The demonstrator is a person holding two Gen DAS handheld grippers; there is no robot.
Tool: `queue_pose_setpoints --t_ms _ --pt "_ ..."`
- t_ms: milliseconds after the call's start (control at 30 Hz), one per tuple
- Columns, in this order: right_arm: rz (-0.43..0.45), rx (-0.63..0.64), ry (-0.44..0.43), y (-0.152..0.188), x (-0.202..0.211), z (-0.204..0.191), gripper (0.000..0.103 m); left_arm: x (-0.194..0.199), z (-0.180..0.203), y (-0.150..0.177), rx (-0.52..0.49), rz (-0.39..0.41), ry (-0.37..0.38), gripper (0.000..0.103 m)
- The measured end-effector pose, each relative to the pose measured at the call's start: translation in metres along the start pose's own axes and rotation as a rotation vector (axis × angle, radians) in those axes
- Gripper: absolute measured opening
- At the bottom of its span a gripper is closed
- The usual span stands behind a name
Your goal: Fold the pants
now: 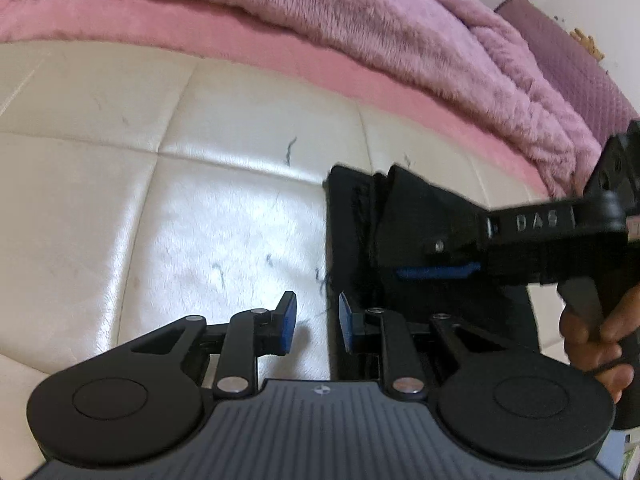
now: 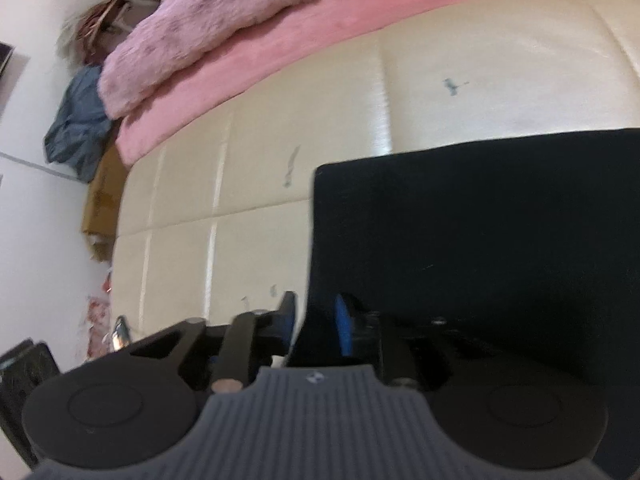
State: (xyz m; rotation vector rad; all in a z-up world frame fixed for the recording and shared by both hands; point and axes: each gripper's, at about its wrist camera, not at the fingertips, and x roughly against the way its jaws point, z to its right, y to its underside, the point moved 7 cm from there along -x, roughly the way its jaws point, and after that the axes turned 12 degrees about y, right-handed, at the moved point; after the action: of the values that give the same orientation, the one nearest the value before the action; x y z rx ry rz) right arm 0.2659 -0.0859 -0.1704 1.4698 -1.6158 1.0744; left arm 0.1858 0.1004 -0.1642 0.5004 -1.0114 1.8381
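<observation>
Cream quilted bed (image 1: pixel 180 200), pink sheet (image 1: pixel 280 60) and fluffy lilac blanket (image 1: pixel 360 12) along its far edge. Black pants (image 2: pixel 480 220) lie folded flat on the bed's near part. Right gripper (image 2: pixel 316 320): jaws slightly apart, a fold of pants between them, not clearly pinched. Left gripper (image 1: pixel 318 324): jaws apart, empty, at the pants' left edge. A hand (image 1: pixel 596 344) grips the right handle.

Matte black tongs (image 1: pixel 316 326), blue pads (image 1: pixel 289 322), ribbed grey housing, silver rivets, raised "DAS" lettering on right tongs (image 1: pixel 436 270)
</observation>
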Motion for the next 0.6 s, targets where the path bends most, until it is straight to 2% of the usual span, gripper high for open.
queue_pose_setpoints --t_ms 100,233,300,333,467,600 --pt "0.052 0.055 0.014 0.001 0.016 -0.002 0.026 0.007 0.010 -0.007 0.013 0.053 0.051 0.027" --pt "0.152 0.117 0.058 -0.003 0.048 0.012 0.027 -0.003 0.020 -0.017 0.027 0.083 0.096 0.041" --pt "0.207 0.141 0.102 -0.006 0.061 0.025 0.021 -0.017 0.024 -0.020 0.035 0.080 0.128 0.045" --pt "0.231 0.154 0.121 -0.008 0.066 0.033 0.013 -0.023 0.026 -0.021 0.038 0.079 0.138 0.047" --pt "0.318 0.222 0.213 -0.010 0.074 0.063 0.010 -0.053 0.018 -0.024 0.060 0.061 0.131 0.047" --pt "0.356 0.273 0.250 -0.008 0.067 0.086 0.010 -0.068 0.008 -0.029 0.072 0.061 0.138 0.048"
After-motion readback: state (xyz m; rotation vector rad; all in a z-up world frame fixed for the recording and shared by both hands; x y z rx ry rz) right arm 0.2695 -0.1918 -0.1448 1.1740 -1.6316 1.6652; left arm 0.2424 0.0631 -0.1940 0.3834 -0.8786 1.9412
